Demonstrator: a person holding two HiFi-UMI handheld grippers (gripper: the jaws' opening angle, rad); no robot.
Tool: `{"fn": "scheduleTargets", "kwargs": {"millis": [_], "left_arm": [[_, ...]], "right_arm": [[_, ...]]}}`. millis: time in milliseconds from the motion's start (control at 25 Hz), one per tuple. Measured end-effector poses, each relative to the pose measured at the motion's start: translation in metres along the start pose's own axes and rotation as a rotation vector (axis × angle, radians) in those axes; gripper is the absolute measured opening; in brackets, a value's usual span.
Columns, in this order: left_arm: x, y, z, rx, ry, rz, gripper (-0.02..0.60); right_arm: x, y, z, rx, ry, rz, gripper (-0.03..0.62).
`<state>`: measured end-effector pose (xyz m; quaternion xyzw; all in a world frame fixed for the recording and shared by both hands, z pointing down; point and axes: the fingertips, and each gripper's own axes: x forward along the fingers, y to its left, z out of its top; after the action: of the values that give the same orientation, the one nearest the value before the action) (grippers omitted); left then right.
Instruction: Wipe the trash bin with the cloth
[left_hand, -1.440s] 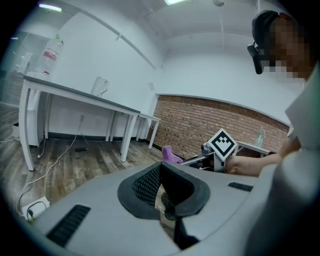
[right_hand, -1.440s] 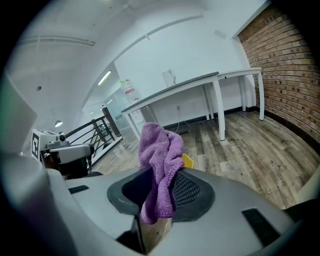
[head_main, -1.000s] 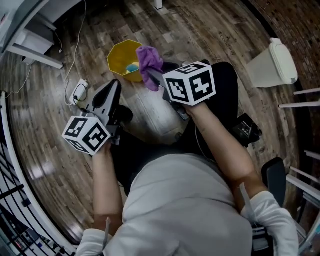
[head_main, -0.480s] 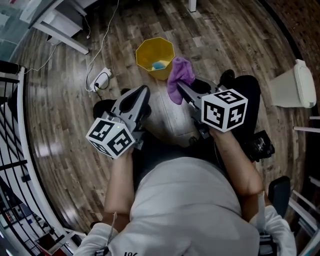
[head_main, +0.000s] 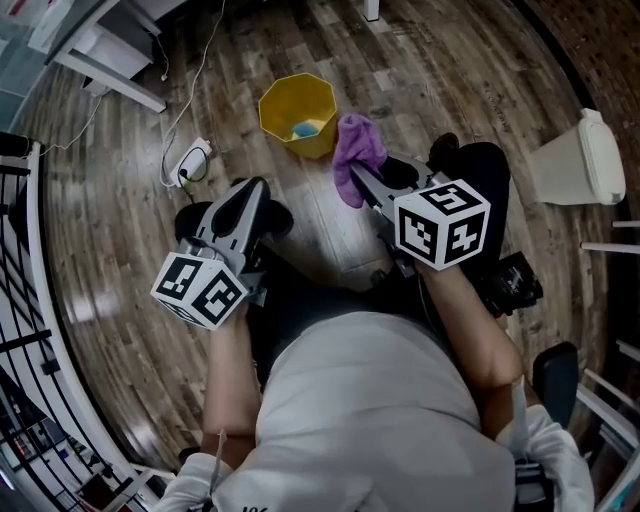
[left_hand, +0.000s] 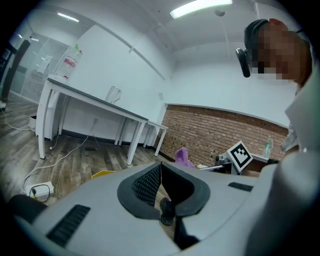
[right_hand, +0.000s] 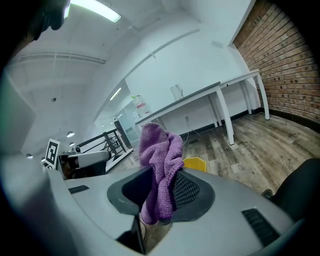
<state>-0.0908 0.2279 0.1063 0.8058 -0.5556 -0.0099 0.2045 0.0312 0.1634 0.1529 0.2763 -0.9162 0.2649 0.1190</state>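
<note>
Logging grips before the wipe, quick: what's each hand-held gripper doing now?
Left hand-held gripper: closed, empty.
Right hand-held gripper: closed on the purple cloth.

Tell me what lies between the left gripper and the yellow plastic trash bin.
Nothing but bare wooden floor lies between the shut left gripper and the yellow faceted plastic trash bin; the head view shows it.

Purple cloth (head_main: 356, 155) hangs crumpled near upright yellow trash bin (head_main: 278, 108).
</note>
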Motion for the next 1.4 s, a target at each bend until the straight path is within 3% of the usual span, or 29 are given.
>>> {"fn": "scheduleTargets", "kwargs": {"millis": [480, 1400], "left_arm": [[-0.002, 0.000, -0.002, -0.009, 0.002, 0.029, 0.005], [0.020, -0.019, -0.021, -0.003, 0.055, -0.039, 0.005]], "right_arm": [[-0.009, -0.008, -0.016, -0.025, 0.040, -0.032, 0.112], [-0.009, -0.014, -0.019, -0.002, 0.067, -0.037, 0.112]]}}
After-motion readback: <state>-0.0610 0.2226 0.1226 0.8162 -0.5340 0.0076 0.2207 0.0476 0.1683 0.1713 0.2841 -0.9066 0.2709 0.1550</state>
